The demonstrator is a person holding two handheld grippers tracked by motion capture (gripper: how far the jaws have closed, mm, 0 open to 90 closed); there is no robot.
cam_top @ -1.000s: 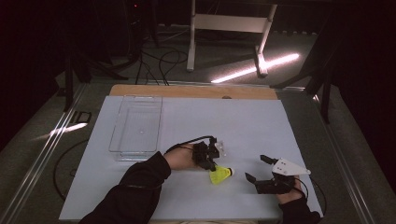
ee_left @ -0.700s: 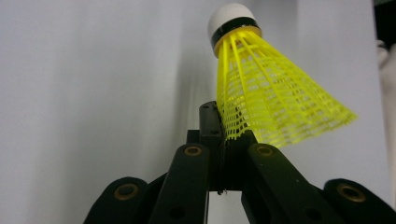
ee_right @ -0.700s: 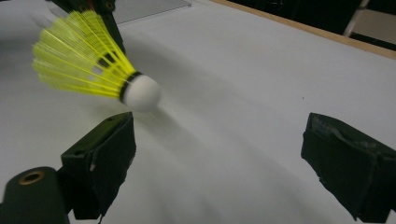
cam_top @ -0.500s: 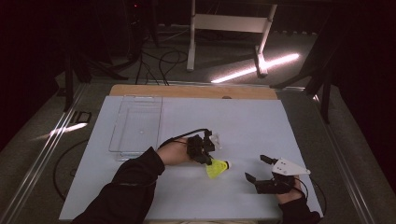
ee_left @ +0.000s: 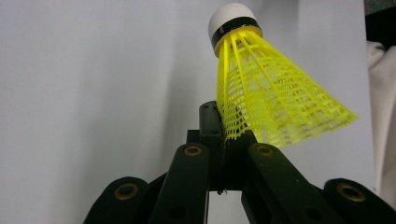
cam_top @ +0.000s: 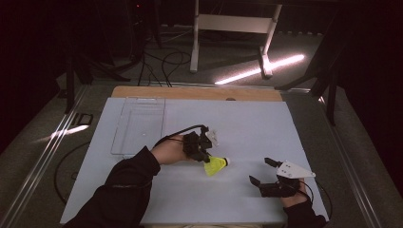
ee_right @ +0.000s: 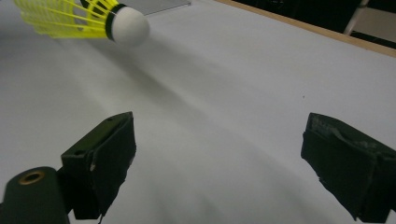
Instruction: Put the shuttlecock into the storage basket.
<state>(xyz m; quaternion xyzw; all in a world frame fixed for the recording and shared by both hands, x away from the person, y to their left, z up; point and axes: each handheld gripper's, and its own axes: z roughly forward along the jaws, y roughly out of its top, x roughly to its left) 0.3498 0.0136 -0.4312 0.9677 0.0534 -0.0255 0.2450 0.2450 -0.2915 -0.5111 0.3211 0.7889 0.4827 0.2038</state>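
A yellow shuttlecock with a white cork tip hangs above the white sheet near the table's middle. My left gripper is shut on the rim of its mesh skirt. In the left gripper view the shuttlecock points away from the closed jaws, cork up, and the left gripper pinches the skirt's edge. My right gripper rests open at the front right of the sheet. In the right gripper view the right gripper has nothing between its jaws, and the shuttlecock is off at the upper left.
A clear plastic tray lies on the left part of the white sheet. A wooden table edge runs along the far side. A white stand and cables are on the dark floor beyond.
My left hand has lifted the shuttlecock off the sheet and carried it a little away from me. The right gripper has stayed where it was.
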